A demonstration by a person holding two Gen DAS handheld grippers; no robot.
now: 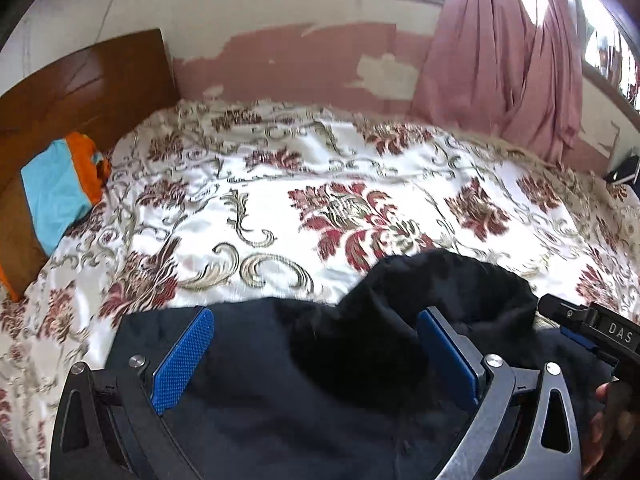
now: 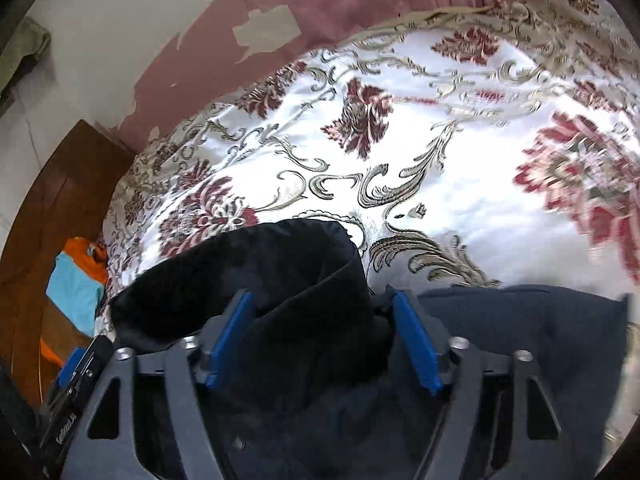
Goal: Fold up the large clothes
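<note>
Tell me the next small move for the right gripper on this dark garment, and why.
Probably close the right gripper on the dark garment: its jaws are open with a bunched fold between the blue pads, not yet pinched. The left gripper is open too.

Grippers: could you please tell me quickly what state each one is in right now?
Left gripper: open above the dark navy fabric garment.
Right gripper: open around a bunched fold.

White letters "DAS" are showing on the black body of the right gripper (image 1: 550,304), just right of the left gripper.
</note>
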